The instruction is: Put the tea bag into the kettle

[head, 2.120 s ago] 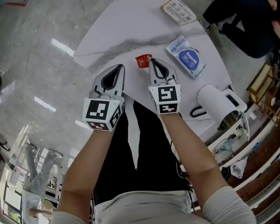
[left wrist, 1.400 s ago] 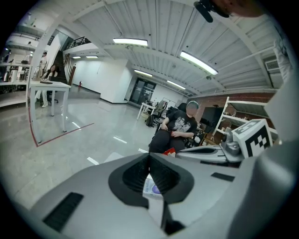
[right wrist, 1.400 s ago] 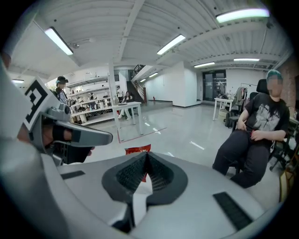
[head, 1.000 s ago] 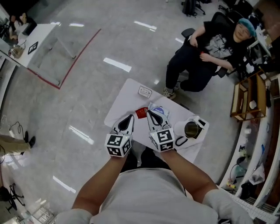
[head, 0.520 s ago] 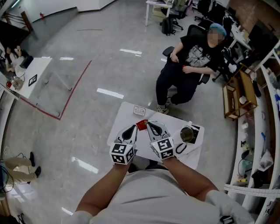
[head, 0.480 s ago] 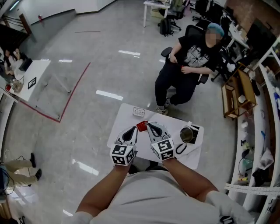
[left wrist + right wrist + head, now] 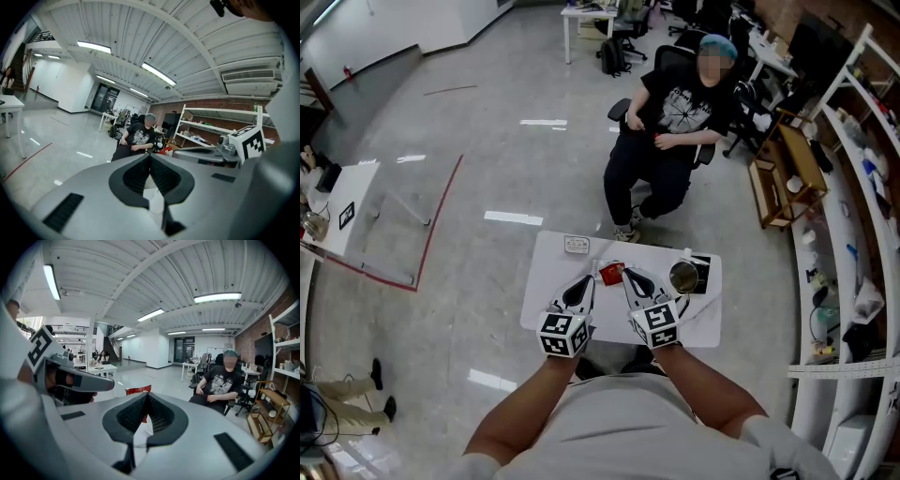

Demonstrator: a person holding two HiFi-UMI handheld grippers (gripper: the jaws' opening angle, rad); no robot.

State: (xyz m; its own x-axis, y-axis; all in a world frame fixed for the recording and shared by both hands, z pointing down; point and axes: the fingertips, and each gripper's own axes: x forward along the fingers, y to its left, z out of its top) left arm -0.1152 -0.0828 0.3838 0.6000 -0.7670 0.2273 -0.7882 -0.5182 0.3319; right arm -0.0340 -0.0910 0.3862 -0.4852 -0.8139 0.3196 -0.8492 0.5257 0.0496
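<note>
A red tea bag (image 7: 610,274) is pinched at the tip of my right gripper (image 7: 625,273), which is shut on it. In the right gripper view the red tea bag (image 7: 139,390) stands up behind the closed tip and its white tag (image 7: 147,426) hangs below. My left gripper (image 7: 587,279) is shut on nothing, just left of the tea bag. The white kettle (image 7: 684,277) stands with its open top up on the white table (image 7: 548,286), to the right of the right gripper. Both grippers are held above the table's near half.
A small white card (image 7: 576,245) lies at the table's far edge. A person (image 7: 670,108) sits in a chair beyond the table. A wooden shelf unit (image 7: 778,173) and long racks (image 7: 853,234) line the right side. Grey floor surrounds the table.
The head view has pulled far back, so the table and kettle look much smaller. Both grippers stay side by side, the right one still holding the tea bag.
</note>
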